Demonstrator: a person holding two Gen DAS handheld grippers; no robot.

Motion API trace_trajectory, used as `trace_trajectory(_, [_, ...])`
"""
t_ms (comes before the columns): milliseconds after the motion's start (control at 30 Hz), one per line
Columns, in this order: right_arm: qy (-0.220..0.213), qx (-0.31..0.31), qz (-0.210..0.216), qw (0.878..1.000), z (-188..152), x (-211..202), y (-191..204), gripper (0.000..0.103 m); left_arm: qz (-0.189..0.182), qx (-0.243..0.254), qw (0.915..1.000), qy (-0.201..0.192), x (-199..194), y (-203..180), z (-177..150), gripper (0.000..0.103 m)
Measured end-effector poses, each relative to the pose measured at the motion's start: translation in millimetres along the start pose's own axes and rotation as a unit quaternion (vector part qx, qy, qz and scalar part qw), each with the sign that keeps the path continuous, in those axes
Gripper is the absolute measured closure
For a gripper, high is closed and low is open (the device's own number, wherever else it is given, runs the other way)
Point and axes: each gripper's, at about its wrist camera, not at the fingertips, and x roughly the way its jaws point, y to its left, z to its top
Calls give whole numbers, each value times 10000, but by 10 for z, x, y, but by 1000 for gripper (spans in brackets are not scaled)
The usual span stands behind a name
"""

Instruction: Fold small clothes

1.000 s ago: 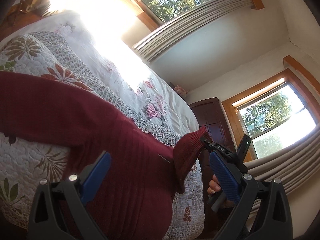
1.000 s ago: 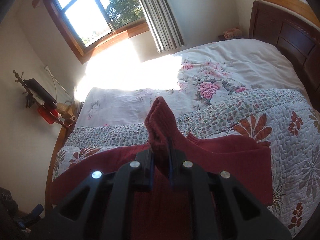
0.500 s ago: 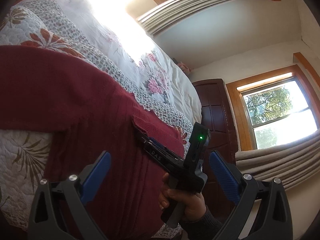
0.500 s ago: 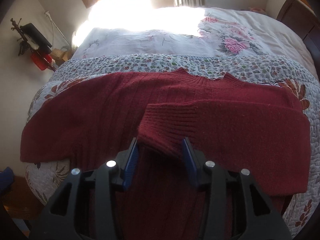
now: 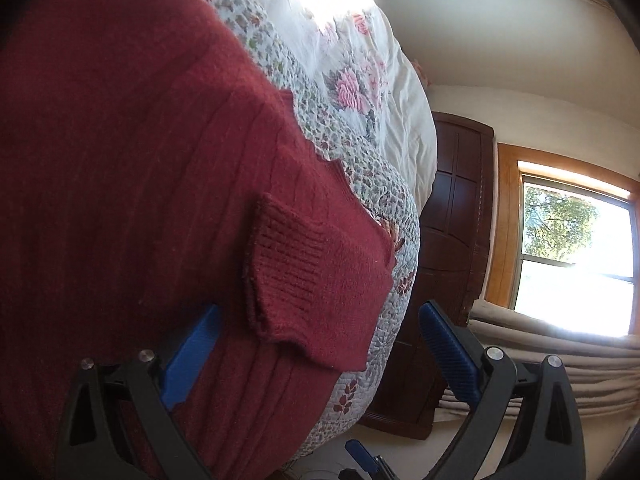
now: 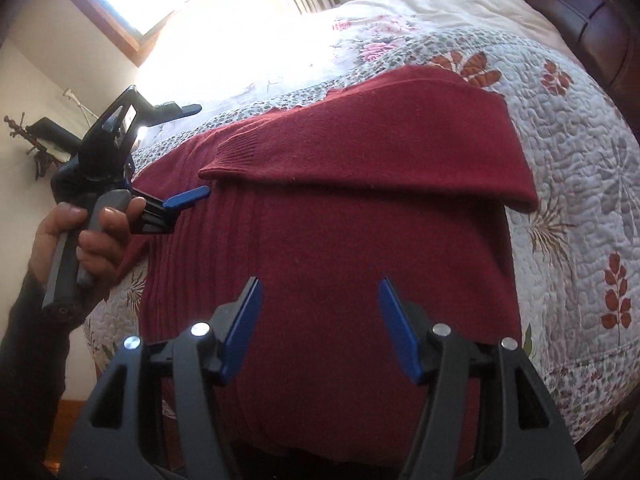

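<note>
Bed [image 6: 580, 168]: wide, covered by a quilted spread with leaf and flower print; a white floral cover lies on the far side under strong window light. Dark wooden headboard at the far right.

Sweater [image 6: 328, 264]: dark red ribbed knit, lying flat across the near part of the bed, neck edge toward the far side. Its right sleeve [image 6: 380, 148] is folded in across the chest, the ribbed cuff [image 5: 288, 264] resting near the middle of the body. The left sleeve is mostly hidden behind the left gripper and the hand; whether it is folded cannot be told.

Right gripper [image 6: 320, 320]: blue-padded fingers spread wide, holding nothing, poised above the lower body of the sweater.

Left gripper [image 5: 316, 352]: fingers likewise wide apart and empty; held by a hand [image 6: 86, 236] at the left edge of the sweater, one blue finger close to the cuff.

Step in hand, as judged: the right sleeve fold looks complete, both tools free.

Next move, as judged: take the left sleeve by its cuff, carry it across the chest, then fold the body hem up toward the neck.
</note>
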Motion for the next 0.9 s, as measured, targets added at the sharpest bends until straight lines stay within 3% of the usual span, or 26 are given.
trace_trajectory(100, [-7, 270, 105, 9996, -118, -71, -55, 42, 185, 101, 9997, 91, 99, -58, 58, 6])
trace_trajectory(133, [-13, 347, 157, 9993, -140, -89, -60, 42, 256, 94, 9996, 85, 109, -70, 81, 16])
trace_trajectory(167, [-18, 412, 209, 9989, -157, -104, -57, 42, 373, 119, 9992, 104, 122, -84, 105, 28])
trace_trajectory(200, [-20, 449, 242, 9987, -172, -111, -48, 42, 511, 140, 9984, 179, 146, -101, 136, 60])
trace_trajectory(233, [-27, 461, 261, 9986, -180, -121, -33, 42, 570, 111, 9979, 284, 179, -91, 153, 79])
trace_trajectory(300, [-43, 456, 289, 9985, -191, -132, 1, 42, 807, 107, 9962, 322, 196, -68, 173, 94])
trace_trajectory(400, [-27, 461, 282, 9985, -206, -137, 13, 42, 810, 269, 9960, 266, 127, -128, 183, 96])
trace_trajectory(500, [-32, 515, 249, 9984, -226, -154, -22, 42, 584, 643, 9962, 89, -58, -377, 155, 96])
trace_trajectory(700, [-15, 630, 226, 9978, -283, -161, -83, 42, 221, 1497, 9882, -228, -632, -971, 139, 97])
trace_trajectory(800, [21, 645, 244, 9976, -304, -139, -81, 42, 123, 1633, 9856, -420, -933, -1037, 189, 97])
trace_trajectory(900, [65, 639, 257, 9976, -314, -114, -74, 42, 267, 1668, 9839, -589, -1140, -905, 235, 97])
